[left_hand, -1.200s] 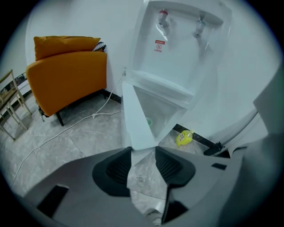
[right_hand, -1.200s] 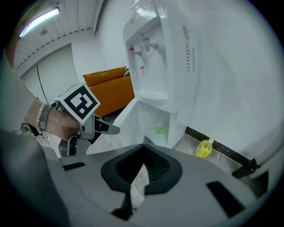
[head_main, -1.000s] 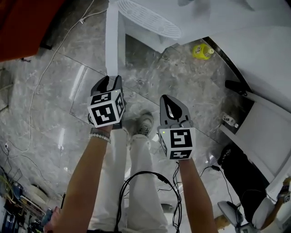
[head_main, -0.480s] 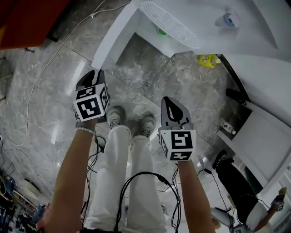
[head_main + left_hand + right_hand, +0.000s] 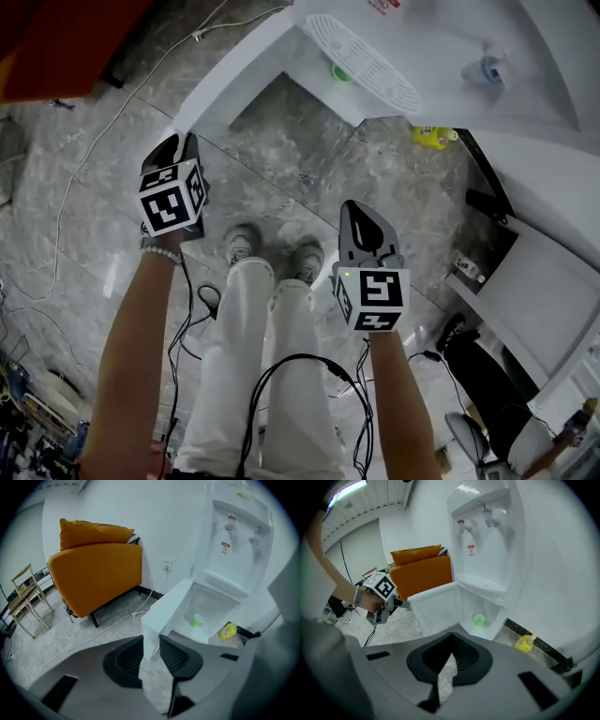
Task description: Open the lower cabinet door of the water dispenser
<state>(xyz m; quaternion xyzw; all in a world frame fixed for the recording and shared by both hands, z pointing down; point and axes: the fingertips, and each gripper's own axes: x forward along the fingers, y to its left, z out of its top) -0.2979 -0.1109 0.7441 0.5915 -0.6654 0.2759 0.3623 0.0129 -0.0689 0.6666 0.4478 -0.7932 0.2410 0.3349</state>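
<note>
Door: stood swung well out from the dispenser, so the lower cabinet lay open and the task looked nearly complete.
Left gripper: pinched the door's free edge, which filled the narrow gap between its pads. A hold at the point farthest from the hinge gives the most leverage for swinging the panel.
Right gripper: jaws pressed together on nothing, held low and well apart from the door, apparently to keep out of its arc.
Cup: green, upright on the cabinet floor, exposed by the open door.
Bottle: yellow, on the ground just beside the dispenser's base, outside the door's sweep.
Stance: the person's feet were set back from the dispenser, leaving room for the panel to swing.
</note>
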